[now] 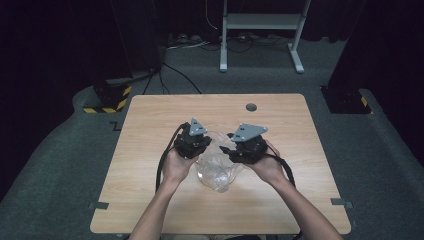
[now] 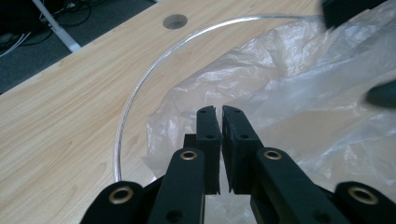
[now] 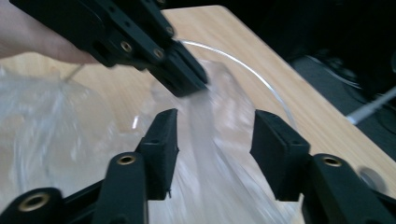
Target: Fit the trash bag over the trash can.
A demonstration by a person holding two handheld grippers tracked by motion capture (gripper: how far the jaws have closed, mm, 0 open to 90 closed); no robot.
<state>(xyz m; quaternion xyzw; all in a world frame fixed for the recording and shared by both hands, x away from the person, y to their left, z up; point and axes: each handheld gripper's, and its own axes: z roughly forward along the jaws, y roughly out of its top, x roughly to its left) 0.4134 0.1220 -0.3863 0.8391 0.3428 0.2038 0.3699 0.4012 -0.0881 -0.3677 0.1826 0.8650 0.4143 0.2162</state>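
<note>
A crumpled clear plastic bag (image 1: pixel 218 172) (image 2: pixel 303 93) (image 3: pixel 46 126) lies near the middle of the wooden table (image 1: pixel 150 125). A thin clear curved rim (image 2: pixel 140 88) (image 3: pixel 252 70), like that of a see-through bowl, arcs around its far side. My left gripper (image 1: pixel 208 145) (image 2: pixel 220 116) (image 3: pixel 196 84) is shut on a fold of the bag's film. My right gripper (image 1: pixel 228 150) (image 3: pixel 215 140) faces it from the right and stands open, with a stretched strip of film running between its jaws. The right gripper's black fingers (image 2: pixel 380 93) show blurred at the edge of the left gripper view.
A round cable hole (image 1: pixel 251 107) (image 2: pixel 175 21) sits in the table's far side. Behind the table stand a white metal frame (image 1: pixel 260 22) and floor cables. A dark stand with yellow-black tape (image 1: pixel 107 97) is at the far left, another at the far right.
</note>
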